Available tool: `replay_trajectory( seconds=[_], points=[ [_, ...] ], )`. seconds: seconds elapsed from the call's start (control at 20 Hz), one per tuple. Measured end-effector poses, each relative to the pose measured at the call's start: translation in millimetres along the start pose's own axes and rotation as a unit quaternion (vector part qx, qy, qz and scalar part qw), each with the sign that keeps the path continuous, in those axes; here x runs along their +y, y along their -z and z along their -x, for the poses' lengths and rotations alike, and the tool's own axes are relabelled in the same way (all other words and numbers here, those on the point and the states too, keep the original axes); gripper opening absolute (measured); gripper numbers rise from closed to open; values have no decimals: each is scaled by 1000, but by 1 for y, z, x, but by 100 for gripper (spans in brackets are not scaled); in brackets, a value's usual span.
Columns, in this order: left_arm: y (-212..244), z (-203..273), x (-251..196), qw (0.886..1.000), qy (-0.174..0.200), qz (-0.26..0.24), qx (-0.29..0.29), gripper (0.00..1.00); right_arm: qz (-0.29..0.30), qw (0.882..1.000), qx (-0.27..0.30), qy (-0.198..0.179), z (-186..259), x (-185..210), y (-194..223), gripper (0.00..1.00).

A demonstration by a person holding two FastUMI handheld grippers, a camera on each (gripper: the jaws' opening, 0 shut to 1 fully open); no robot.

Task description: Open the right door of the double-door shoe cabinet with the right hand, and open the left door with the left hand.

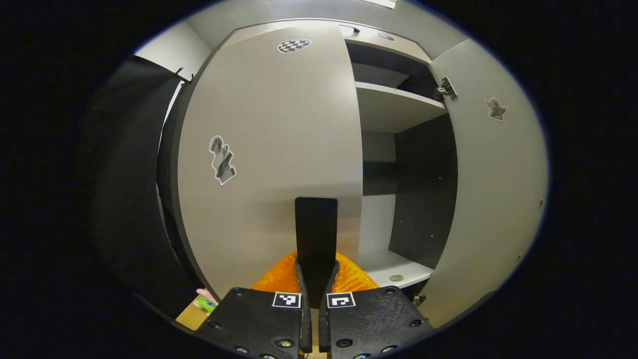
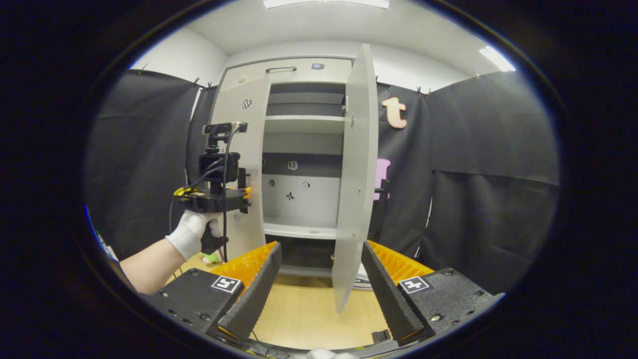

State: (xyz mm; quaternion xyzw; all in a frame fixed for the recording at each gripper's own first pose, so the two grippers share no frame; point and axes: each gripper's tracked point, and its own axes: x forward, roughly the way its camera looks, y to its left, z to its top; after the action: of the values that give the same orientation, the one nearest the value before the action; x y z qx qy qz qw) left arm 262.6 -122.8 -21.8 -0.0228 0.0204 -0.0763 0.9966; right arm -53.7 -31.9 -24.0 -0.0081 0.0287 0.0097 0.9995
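Note:
The shoe cabinet stands against the booth wall. Its right door is swung wide open, edge-on in the right gripper view, and it also shows in the left gripper view. The left door looks closed or nearly so, with its free edge just right of my left gripper. That gripper is shut, its fingers together close in front of the door face with nothing between them. A gloved hand holds the left gripper before the left door. My right gripper is open, well back from the cabinet.
Inside the cabinet are light shelves and a small round object on the lower shelf. A green and pink toy lies on the wooden floor by the cabinet's left foot. Black cloth hangs on both sides.

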Motion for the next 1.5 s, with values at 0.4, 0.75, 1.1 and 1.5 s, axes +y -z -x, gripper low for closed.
replay_trajectory(
  seconds=[0.4, 0.75, 1.1, 1.5],
  points=[
    [4, 60, 29, 1000, 7, 3, -2, 5, -2, 1000, 0, -10, 8, 6, 7, 100],
    [6, 104, 71, 1000, -6, -2, -3, 4, -6, 999, 3, -42, 5, 33, 12, 100],
    [10, 130, 117, 999, -34, -16, -8, 3, -13, 997, 6, -75, -1, 60, 17, 100],
    [12, 145, 166, 999, -44, -21, -14, 0, -22, 995, 9, -93, -5, 79, 21, 100]
  ],
)
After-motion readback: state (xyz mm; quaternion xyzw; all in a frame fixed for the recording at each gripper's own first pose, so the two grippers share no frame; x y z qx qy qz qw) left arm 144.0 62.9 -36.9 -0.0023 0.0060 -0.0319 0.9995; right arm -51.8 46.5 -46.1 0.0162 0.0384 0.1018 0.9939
